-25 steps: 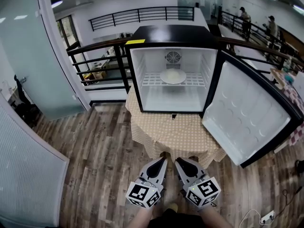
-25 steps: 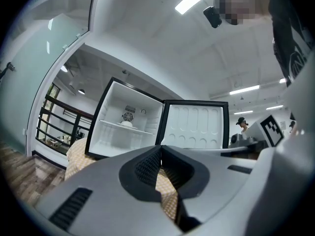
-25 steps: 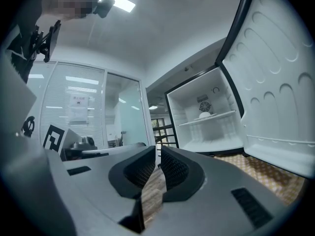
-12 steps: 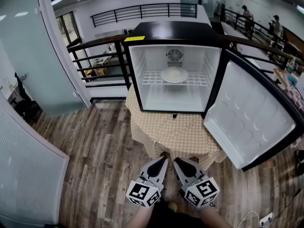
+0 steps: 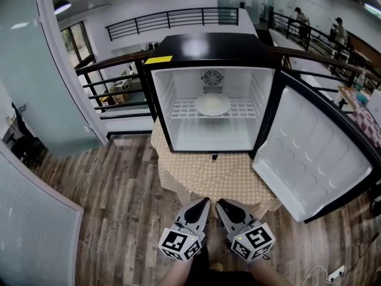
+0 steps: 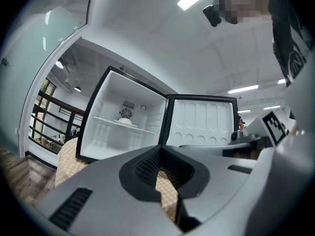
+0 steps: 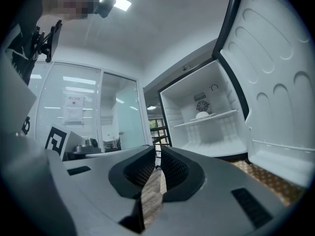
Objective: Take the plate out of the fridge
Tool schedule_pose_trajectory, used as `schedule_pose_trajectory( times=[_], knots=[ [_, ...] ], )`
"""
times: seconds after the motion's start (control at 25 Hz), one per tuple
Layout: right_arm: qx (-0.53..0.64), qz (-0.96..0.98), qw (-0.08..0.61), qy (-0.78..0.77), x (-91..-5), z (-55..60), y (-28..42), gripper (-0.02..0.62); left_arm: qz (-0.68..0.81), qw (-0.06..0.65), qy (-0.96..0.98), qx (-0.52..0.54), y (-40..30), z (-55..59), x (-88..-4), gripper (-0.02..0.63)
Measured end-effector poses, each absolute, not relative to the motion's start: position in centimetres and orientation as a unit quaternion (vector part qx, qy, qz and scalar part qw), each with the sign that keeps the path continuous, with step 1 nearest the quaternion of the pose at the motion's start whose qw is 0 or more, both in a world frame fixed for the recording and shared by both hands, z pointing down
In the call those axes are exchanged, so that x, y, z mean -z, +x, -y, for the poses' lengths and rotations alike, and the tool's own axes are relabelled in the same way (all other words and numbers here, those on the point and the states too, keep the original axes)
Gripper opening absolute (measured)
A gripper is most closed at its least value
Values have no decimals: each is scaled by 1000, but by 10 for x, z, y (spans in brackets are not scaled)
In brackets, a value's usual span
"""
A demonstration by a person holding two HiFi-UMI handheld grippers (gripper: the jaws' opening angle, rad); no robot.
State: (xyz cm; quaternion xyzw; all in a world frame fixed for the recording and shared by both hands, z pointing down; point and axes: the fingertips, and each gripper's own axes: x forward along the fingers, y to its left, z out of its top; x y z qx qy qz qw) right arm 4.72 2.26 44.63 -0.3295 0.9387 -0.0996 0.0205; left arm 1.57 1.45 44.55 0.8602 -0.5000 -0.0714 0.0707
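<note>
The round white plate (image 5: 212, 105) sits on the wire shelf (image 5: 178, 109) inside the open black fridge (image 5: 211, 46), at twelve o'clock. At six o'clock, the left tongs (image 5: 205, 201) and right tongs (image 5: 218, 202) are clenched on nothing. The yellow sticker (image 5: 158, 59) is too small to read.

Head view: high up, facing forward and steeply down. The open fridge (image 5: 211, 46) sits mid-frame, well ahead. The left gripper (image 5: 205, 201) and right gripper (image 5: 219, 203) are at the bottom edge, close under the lens.

Left gripper view: low, right behind its own jaws, looking along them; fridge ahead, left of centre.

Right gripper view: same setup, fridge ahead and to the right, its door (image 7: 275, 82) near and filling the right side.

All three views share the fridge interior, the plate (image 5: 212, 105) on the shelf, and the door.
</note>
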Motion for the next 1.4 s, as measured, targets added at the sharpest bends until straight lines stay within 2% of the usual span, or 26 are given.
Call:
schedule_pose_trajectory(
  times=[1.4],
  knots=[
    [128, -895, 34, -426, -447, 189, -3, 54, 396, 85, 913, 53, -23, 200, -442, 9]
  ],
)
